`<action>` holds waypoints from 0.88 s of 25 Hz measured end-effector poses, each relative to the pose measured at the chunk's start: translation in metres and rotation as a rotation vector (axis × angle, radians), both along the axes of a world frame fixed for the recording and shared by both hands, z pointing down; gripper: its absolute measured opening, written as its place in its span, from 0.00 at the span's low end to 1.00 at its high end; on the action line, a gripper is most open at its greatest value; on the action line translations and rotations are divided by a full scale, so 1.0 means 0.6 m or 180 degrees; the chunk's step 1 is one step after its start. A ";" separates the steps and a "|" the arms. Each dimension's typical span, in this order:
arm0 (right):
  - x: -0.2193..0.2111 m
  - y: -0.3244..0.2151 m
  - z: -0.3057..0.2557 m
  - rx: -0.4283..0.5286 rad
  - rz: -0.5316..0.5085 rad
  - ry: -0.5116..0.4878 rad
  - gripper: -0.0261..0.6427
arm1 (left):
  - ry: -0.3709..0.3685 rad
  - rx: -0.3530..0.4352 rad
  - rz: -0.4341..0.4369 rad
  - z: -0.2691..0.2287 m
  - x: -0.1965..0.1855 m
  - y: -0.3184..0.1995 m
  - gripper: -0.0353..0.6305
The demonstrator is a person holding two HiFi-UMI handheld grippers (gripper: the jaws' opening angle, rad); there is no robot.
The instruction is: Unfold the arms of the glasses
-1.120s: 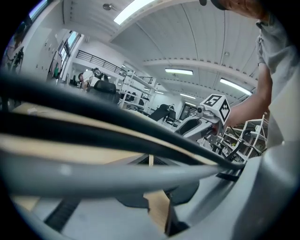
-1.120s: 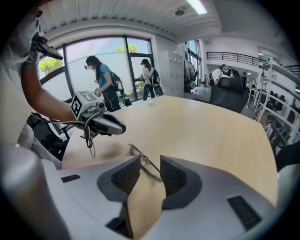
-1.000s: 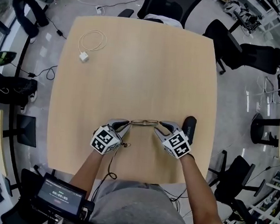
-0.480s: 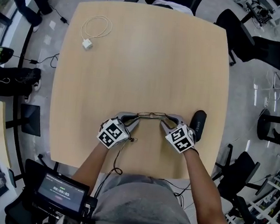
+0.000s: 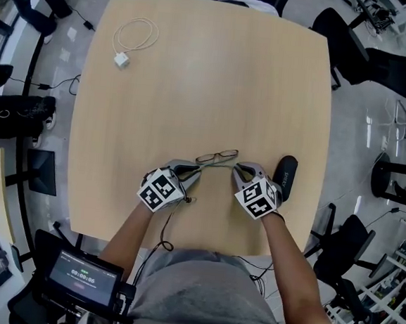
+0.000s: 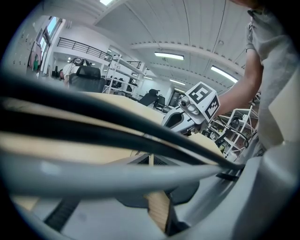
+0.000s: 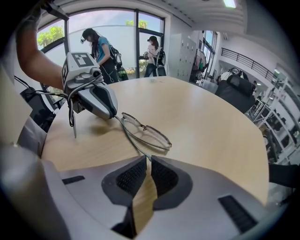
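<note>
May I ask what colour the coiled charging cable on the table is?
The cable is white; the head view shows it best.

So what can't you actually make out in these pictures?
Left gripper view: the glasses sit so near the lens that they blur into thick bands; where the left hand-held gripper pinches them is unclear there.
Head view: the glasses are too small to show how far their arms are unfolded.
Head view: print on the black case is too small to read.
</note>
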State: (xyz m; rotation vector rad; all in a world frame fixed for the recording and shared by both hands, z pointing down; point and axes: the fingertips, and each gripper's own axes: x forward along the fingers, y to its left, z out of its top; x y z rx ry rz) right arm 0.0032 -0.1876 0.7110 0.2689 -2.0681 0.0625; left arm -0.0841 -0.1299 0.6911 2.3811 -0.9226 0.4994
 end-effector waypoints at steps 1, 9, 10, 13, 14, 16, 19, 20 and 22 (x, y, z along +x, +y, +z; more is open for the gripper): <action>0.000 0.001 0.000 -0.0002 0.0007 0.0006 0.09 | 0.0006 -0.0018 0.0025 0.000 0.003 0.002 0.07; -0.016 0.032 -0.007 -0.0024 -0.0007 -0.0051 0.08 | -0.0009 -0.0043 0.0158 0.002 0.033 0.013 0.07; -0.017 0.035 -0.005 -0.0026 -0.0011 -0.0049 0.08 | -0.0029 -0.0003 0.0140 -0.002 0.032 0.012 0.07; -0.016 0.038 -0.004 -0.0029 -0.0032 -0.0045 0.08 | -0.0206 0.0203 -0.0059 -0.019 0.000 -0.014 0.07; -0.016 0.039 -0.004 -0.0027 -0.0053 -0.0040 0.08 | -0.0280 0.0245 -0.0110 -0.020 -0.014 -0.025 0.07; -0.017 0.042 -0.003 -0.0020 -0.0119 -0.0016 0.08 | -0.0459 0.0270 -0.0074 -0.011 -0.036 -0.039 0.07; -0.021 0.047 -0.004 -0.0017 -0.0208 0.0032 0.08 | -0.0764 0.0305 0.0213 0.007 -0.052 -0.047 0.07; -0.022 0.048 -0.005 -0.0015 -0.0233 0.0043 0.08 | -0.0834 0.0330 0.0325 0.009 -0.051 -0.048 0.07; -0.023 0.051 -0.006 -0.0004 -0.0290 0.0065 0.08 | -0.0933 0.0375 0.0512 0.010 -0.043 -0.049 0.08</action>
